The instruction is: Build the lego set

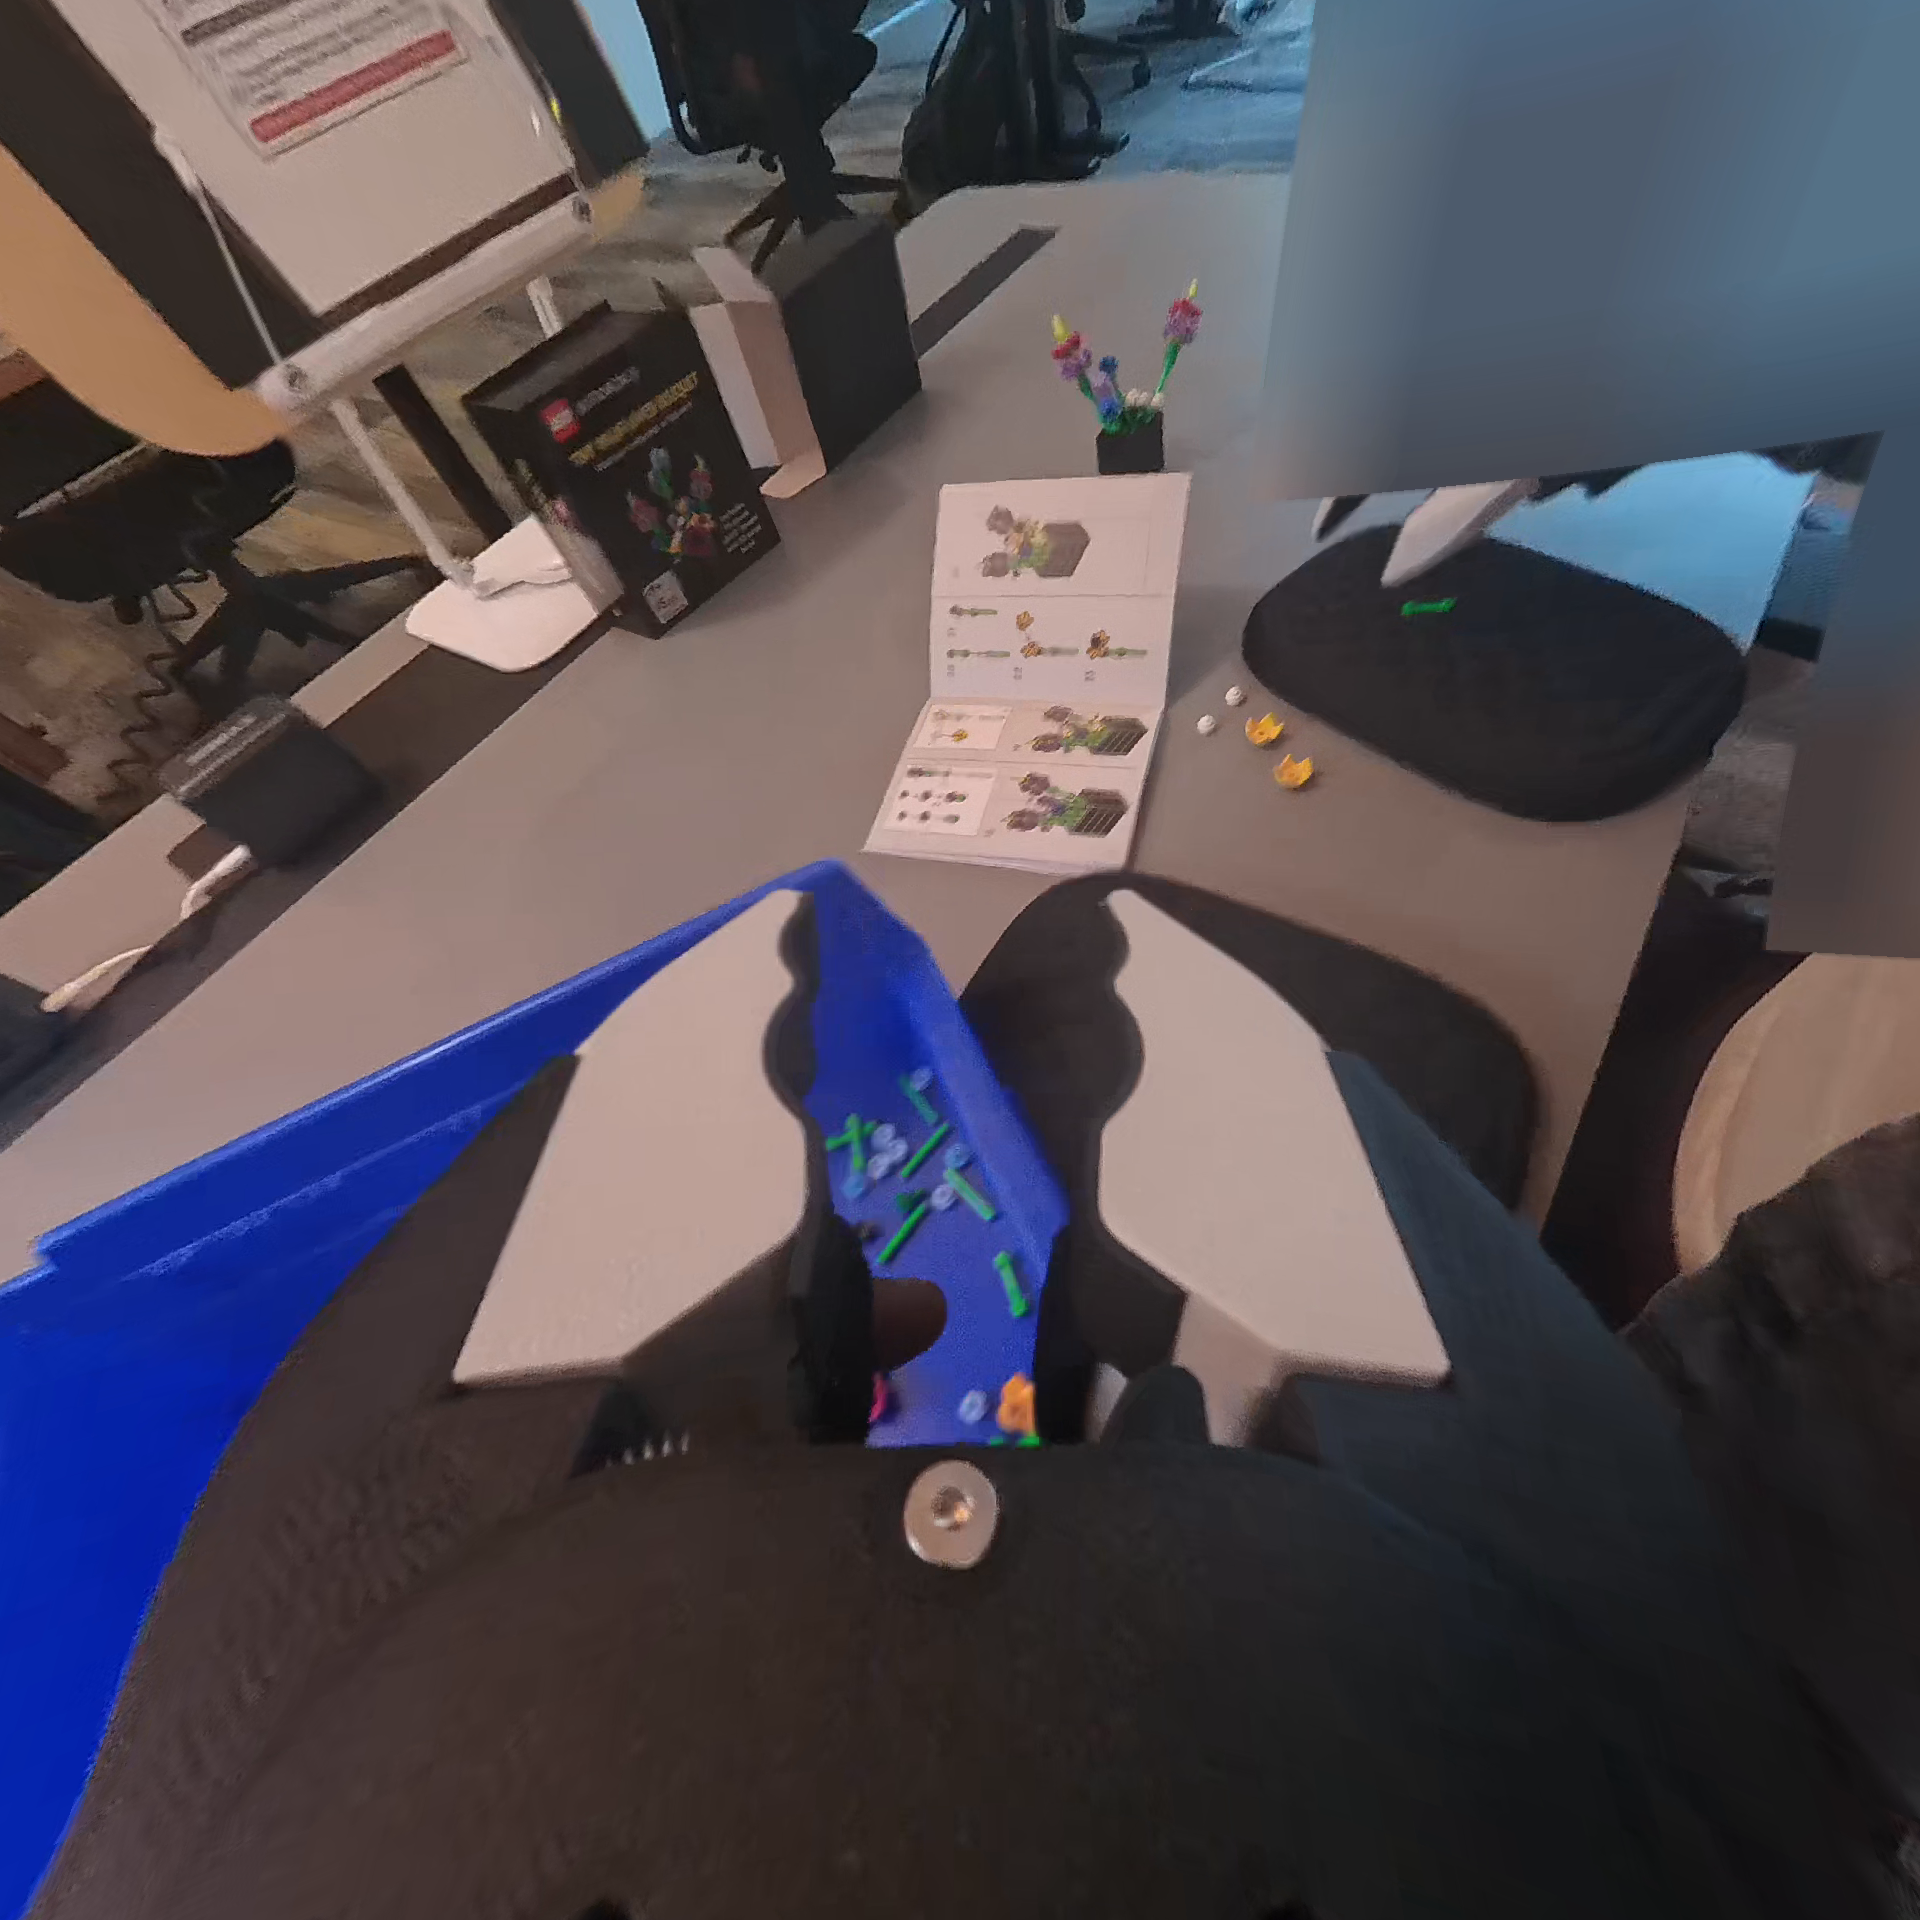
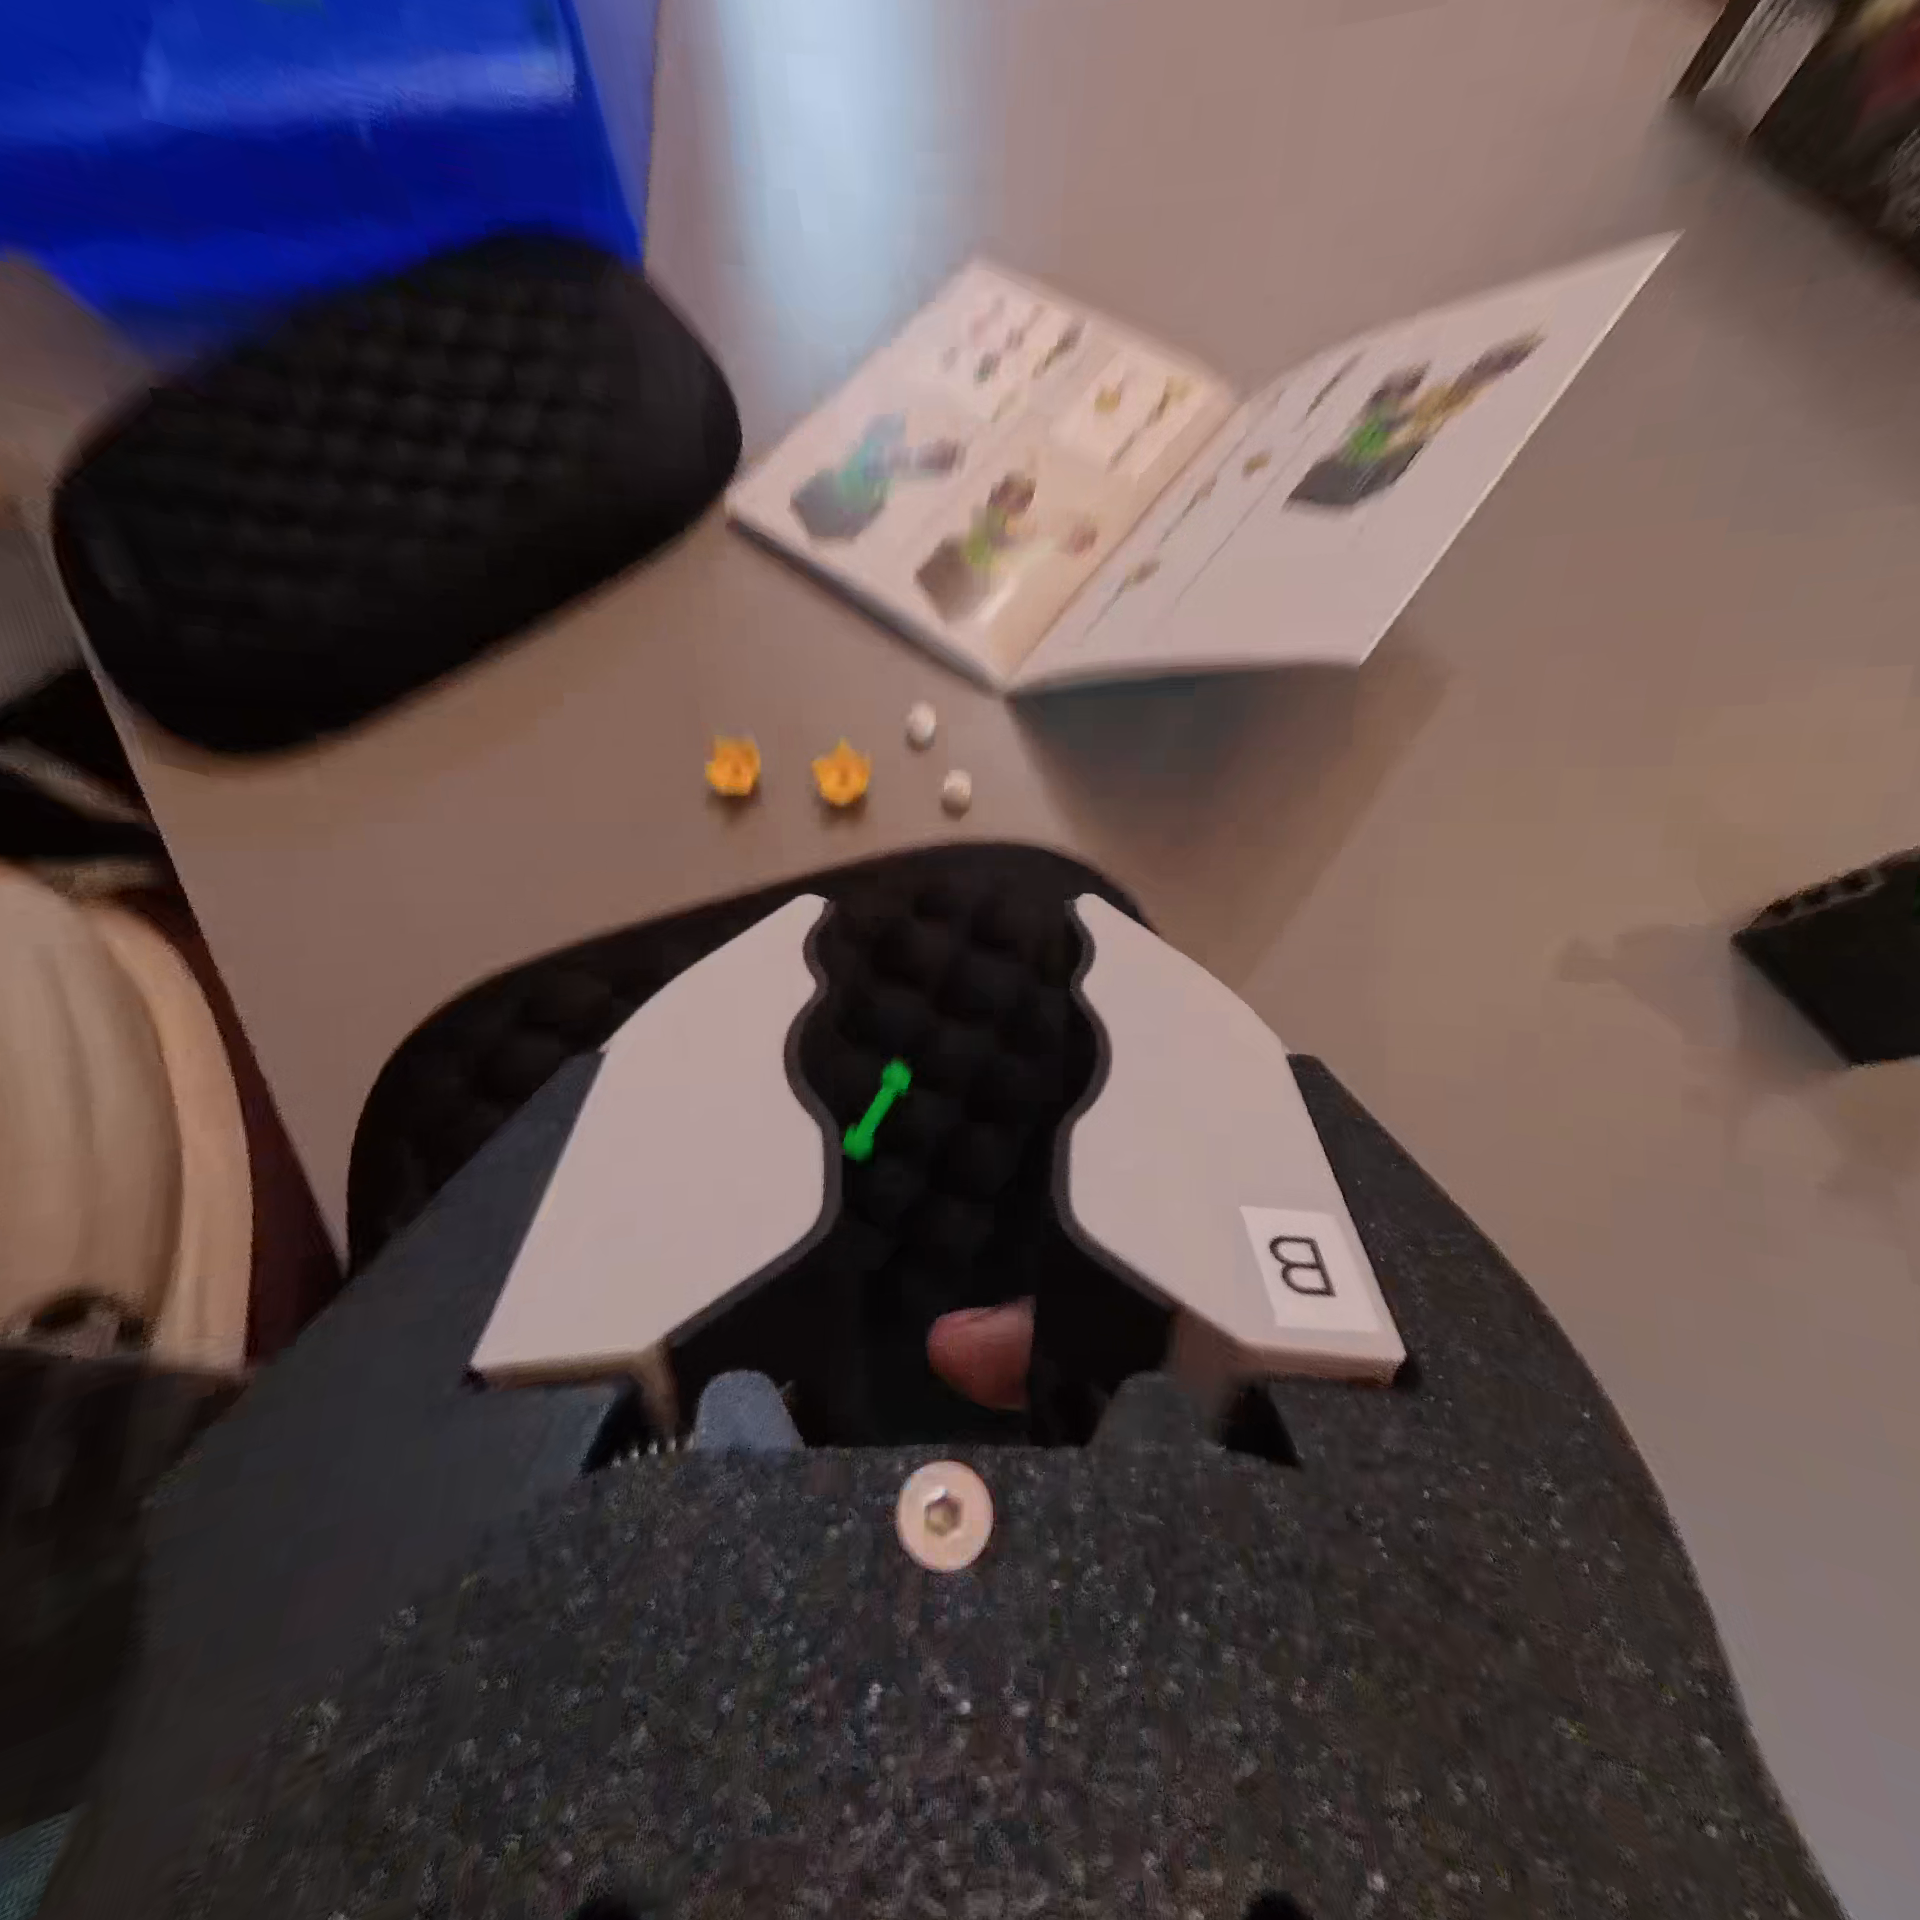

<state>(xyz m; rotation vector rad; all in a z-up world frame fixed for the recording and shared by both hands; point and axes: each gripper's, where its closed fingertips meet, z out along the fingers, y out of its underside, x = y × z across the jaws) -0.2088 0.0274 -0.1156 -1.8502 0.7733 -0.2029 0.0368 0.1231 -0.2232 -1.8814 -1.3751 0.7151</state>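
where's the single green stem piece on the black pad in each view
Left wrist view: green stem piece far upper right, on the far black pad.
Right wrist view: centre, between the right gripper fingers.
Shared landmark: two yellow flower pieces beside the pad.

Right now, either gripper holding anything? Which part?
Nothing held. Left gripper is open above the blue bin; right gripper is open above the green stem piece lying on the black pad.
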